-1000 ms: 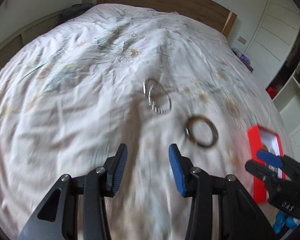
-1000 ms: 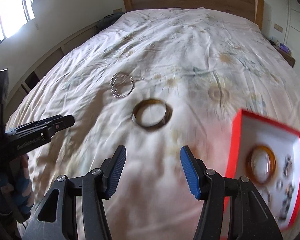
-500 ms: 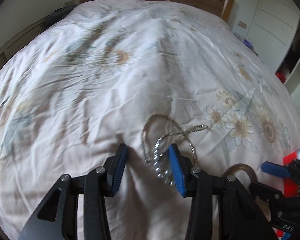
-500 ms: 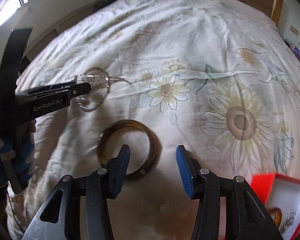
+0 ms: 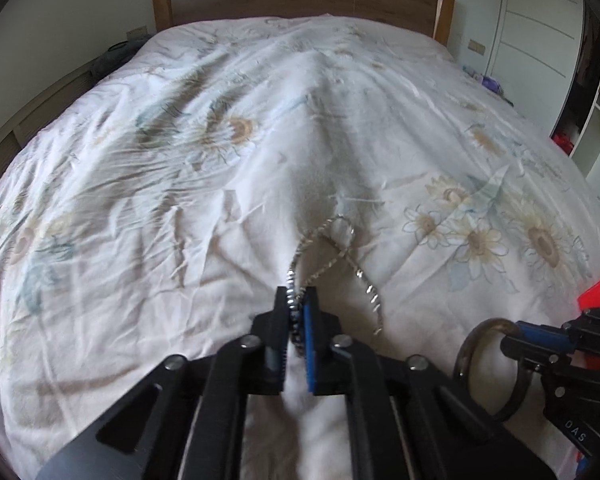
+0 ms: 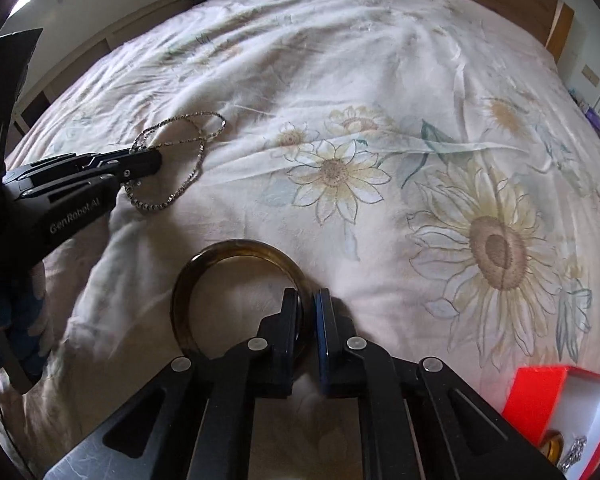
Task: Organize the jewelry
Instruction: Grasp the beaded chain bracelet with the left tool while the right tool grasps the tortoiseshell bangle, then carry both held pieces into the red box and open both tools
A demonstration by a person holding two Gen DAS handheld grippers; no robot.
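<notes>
Left wrist view: left gripper (image 5: pixel 297 307) has just closed; its jaws pinch the near end of the silver chain (image 5: pixel 332 258), beads visible between the pads. The rest of the chain trails forward from the tips in a crossed loop on the bedspread (image 5: pixel 180 184), with one loose end lying to the right. Right gripper (image 5: pixel 528 330) shows at the right edge, clamped on the brown bangle (image 5: pixel 466 354). A corner of the red box (image 5: pixel 598 290) sits just beyond it. Partial lettering "DAS" on the right gripper body.

Right wrist view: right gripper (image 6: pixel 307 307) has also just closed; its jaws grip the near right rim of the bangle (image 6: pixel 236 248), one finger inside the ring and one outside, with the ring lying flat to the left of the tips. The red box (image 6: pixel 540 398), white inside and already holding some jewelry, lies at lower right, so the right hand is nearer it; the carry likely goes rightward. Left gripper (image 6: pixel 150 162) enters from the left holding the chain (image 6: pixel 188 160). "GenRobot.AI" is printed on its side.
</notes>
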